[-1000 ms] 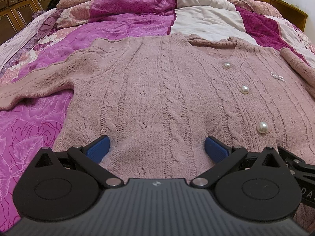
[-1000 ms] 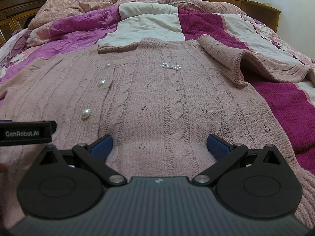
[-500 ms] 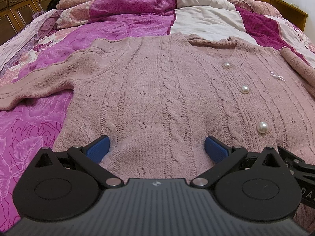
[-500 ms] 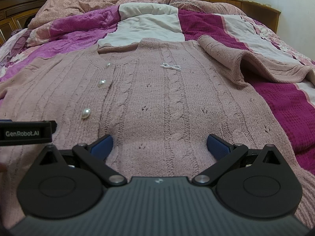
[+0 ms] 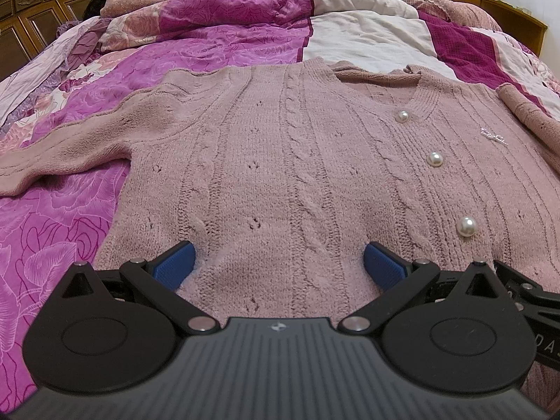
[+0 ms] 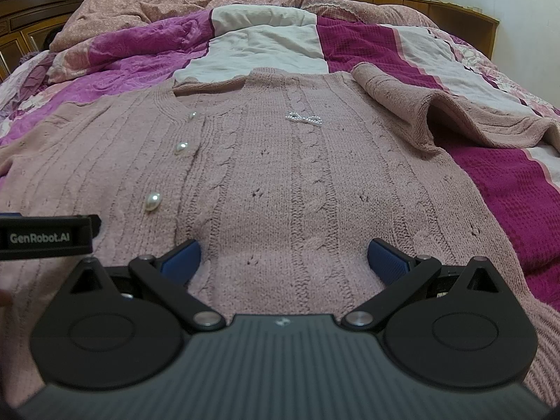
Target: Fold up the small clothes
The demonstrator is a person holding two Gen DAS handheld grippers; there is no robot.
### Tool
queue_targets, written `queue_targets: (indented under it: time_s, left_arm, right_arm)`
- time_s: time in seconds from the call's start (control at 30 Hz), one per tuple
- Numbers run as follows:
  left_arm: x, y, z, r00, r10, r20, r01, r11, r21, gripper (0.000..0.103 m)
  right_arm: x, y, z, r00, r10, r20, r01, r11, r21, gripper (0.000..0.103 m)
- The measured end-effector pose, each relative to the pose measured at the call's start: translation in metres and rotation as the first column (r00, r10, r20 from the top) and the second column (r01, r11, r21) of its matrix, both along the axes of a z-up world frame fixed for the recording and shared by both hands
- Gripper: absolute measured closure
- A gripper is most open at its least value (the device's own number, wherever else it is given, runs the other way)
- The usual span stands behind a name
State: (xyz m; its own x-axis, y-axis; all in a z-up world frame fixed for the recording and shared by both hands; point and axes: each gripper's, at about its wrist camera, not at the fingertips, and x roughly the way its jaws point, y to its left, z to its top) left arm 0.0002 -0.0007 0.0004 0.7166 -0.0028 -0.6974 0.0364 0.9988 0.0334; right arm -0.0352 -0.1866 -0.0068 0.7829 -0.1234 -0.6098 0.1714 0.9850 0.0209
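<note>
A dusty-pink cable-knit cardigan (image 5: 297,161) with pearl buttons (image 5: 435,159) lies flat, face up, on the bed; it also shows in the right wrist view (image 6: 290,182). Its left sleeve (image 5: 70,147) stretches out to the left. Its right sleeve (image 6: 437,112) is folded in a loop at the right shoulder. A small beaded bow (image 6: 303,118) sits on the chest. My left gripper (image 5: 279,266) is open, low over the hem's left part. My right gripper (image 6: 284,260) is open over the hem's right part. Both hold nothing.
The bed is covered by a purple, magenta and white patchwork quilt (image 5: 217,38). A pink duvet (image 6: 168,7) is bunched at the far end. A dark wooden headboard (image 5: 31,10) stands at the far left. The left gripper's body (image 6: 45,236) shows at the right view's left edge.
</note>
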Motion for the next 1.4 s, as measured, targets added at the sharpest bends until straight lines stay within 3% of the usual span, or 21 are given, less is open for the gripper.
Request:
queue_targets:
  time_s: [0.5,0.8,0.97,1.07,1.2,1.4]
  left_arm:
    - [0.004,0.002,0.005,0.999,-0.016,-0.035,0.016,1.0,-0.001,0.0]
    - [0.016,0.007,0.016,0.994,-0.012,-0.113,0.01,1.0,-0.015,0.0]
    - [0.02,0.01,0.026,0.988,-0.004,-0.155,-0.005,0.998,-0.06,0.0]
    - [0.022,0.014,0.035,0.984,-0.006,-0.175,-0.015,0.993,-0.12,0.0]
    - [0.026,0.015,0.049,0.982,-0.014,-0.188,-0.017,0.986,-0.166,0.0]
    - [0.028,0.009,0.069,0.985,-0.022,-0.169,-0.006,0.987,-0.163,0.0]
  right_arm:
    - [0.004,-0.004,0.004,1.0,0.002,-0.028,-0.002,1.0,0.018,0.0]
    - [0.009,-0.021,0.022,0.996,0.015,-0.084,-0.005,0.992,0.123,0.0]
    - [0.008,-0.054,0.05,0.997,-0.011,-0.08,0.032,0.962,0.27,0.0]
    - [0.007,-0.081,0.067,0.996,-0.057,-0.069,0.076,0.946,0.314,0.0]
    - [0.008,-0.114,0.086,0.993,-0.107,-0.048,0.118,0.934,0.339,0.0]
    - [0.011,-0.172,0.095,0.968,-0.25,-0.018,0.242,0.911,0.335,0.0]
